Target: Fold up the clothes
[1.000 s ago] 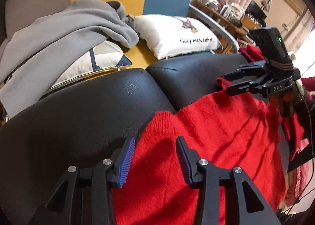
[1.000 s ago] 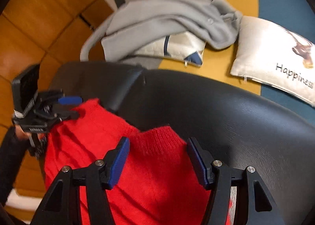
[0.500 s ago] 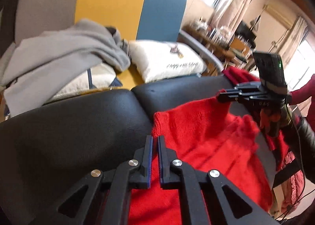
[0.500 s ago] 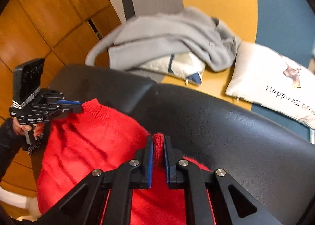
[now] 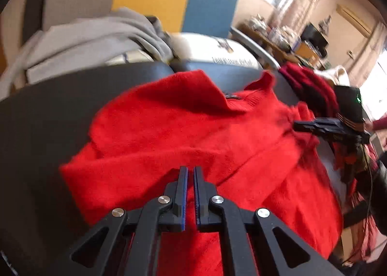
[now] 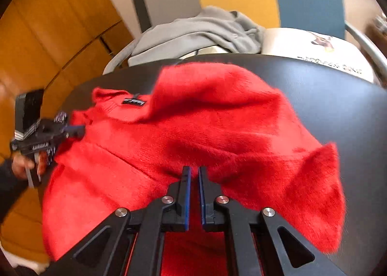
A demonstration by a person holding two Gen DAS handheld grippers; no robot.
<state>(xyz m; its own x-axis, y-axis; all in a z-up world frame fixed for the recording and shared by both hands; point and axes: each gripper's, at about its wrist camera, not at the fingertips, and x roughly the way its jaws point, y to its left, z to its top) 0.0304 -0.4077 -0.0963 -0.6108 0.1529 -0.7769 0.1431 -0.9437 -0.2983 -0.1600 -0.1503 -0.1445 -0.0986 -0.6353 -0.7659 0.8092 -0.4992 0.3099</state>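
A fuzzy red sweater [image 5: 193,131] lies on a black leather seat [image 5: 48,119], its top part doubled over, a dark label [image 6: 133,102] showing near the collar. My left gripper [image 5: 189,172] is shut on the sweater's edge. My right gripper [image 6: 194,172] is shut on the sweater [image 6: 217,131] too. Each gripper shows in the other's view: the right one [image 5: 296,126] at the right, the left one [image 6: 81,130] at the left, both pinching red fabric.
A grey garment [image 5: 96,36] lies over a cushion behind the seat [image 6: 338,106]. A white printed pillow [image 6: 314,46] lies to its right. Yellow, blue and grey panels stand behind. Dark red clothes [image 5: 309,82] are piled at the far right.
Both grippers closed on the sweater's far corners, then pulled them back toward me, folding the sweater over itself. The label has come into view.
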